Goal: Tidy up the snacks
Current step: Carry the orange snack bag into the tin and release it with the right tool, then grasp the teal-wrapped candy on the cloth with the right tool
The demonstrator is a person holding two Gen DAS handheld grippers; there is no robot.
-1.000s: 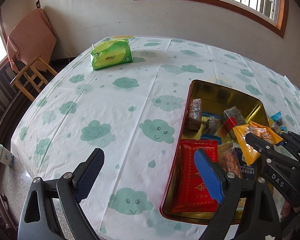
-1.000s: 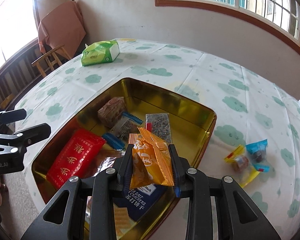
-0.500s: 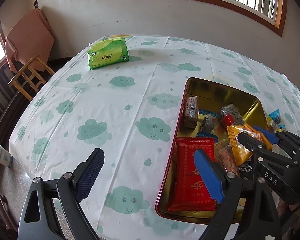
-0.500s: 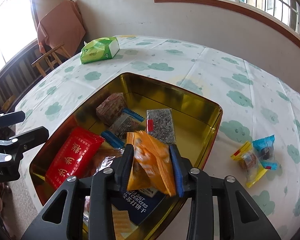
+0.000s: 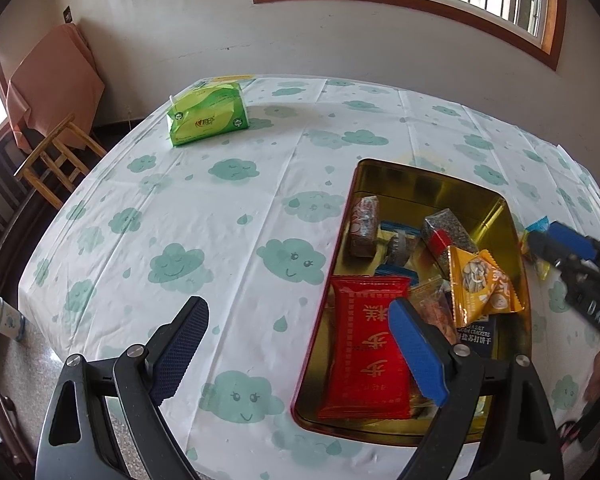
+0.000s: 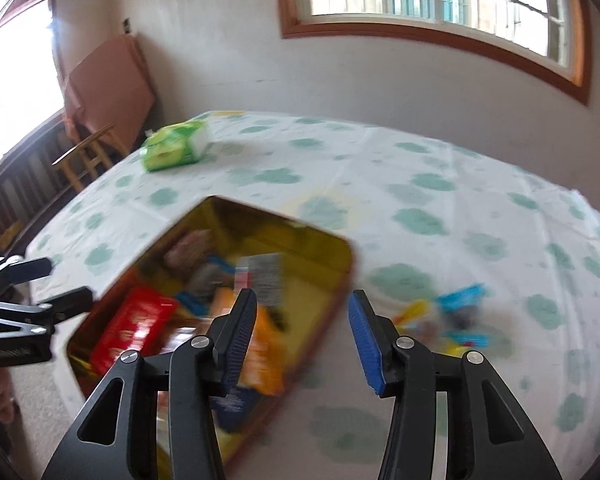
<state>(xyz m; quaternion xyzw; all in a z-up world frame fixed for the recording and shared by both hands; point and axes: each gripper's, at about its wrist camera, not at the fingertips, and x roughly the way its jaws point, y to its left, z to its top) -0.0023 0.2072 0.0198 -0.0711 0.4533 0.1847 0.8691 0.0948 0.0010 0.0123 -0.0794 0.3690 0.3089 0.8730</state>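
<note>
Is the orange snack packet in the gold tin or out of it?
In. The orange snack packet lies inside the gold tin, leaning on other snacks; the right claw, whose jaws have just been opening, is empty.

Left hand-held gripper gapes wide; right hand-held gripper, jaws just opening, holds nothing.

The tablecloth left of the gold tin is free; only the green tissue pack stands far left. Loose candies lie right of the tin.
</note>
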